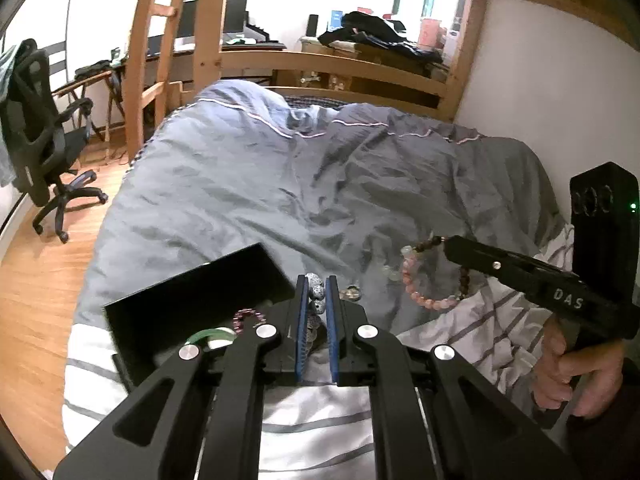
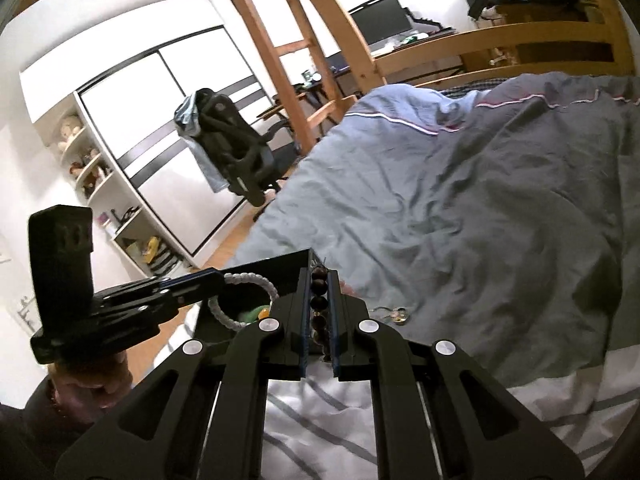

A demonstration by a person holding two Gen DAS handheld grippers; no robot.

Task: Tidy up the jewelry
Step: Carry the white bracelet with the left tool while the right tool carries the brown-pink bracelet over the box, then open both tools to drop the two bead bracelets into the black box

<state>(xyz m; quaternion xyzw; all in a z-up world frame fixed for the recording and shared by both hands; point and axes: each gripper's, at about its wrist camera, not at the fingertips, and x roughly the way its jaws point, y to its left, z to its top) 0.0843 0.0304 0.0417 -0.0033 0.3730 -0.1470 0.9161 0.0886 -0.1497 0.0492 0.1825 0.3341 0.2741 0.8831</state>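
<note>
**Both grippers loaded, box at near left**

Left gripper (image 1: 316,300): fingers nearly closed on speckled bead bracelet (image 1: 315,294), strand lying along the fingers, pointing far. Right gripper (image 2: 319,300): pinching dark-and-pink bracelet (image 1: 432,276), loop dangling over the duvet (image 1: 240,184). Judged step: carrying to black box (image 1: 192,300). Next: position over the opening, release singly.

speckled grey bead bracelet (image 1: 315,300) | black box (image 1: 192,300) | grey-blue duvet (image 1: 248,184) | white grey-striped sheet (image 1: 316,420)
</note>
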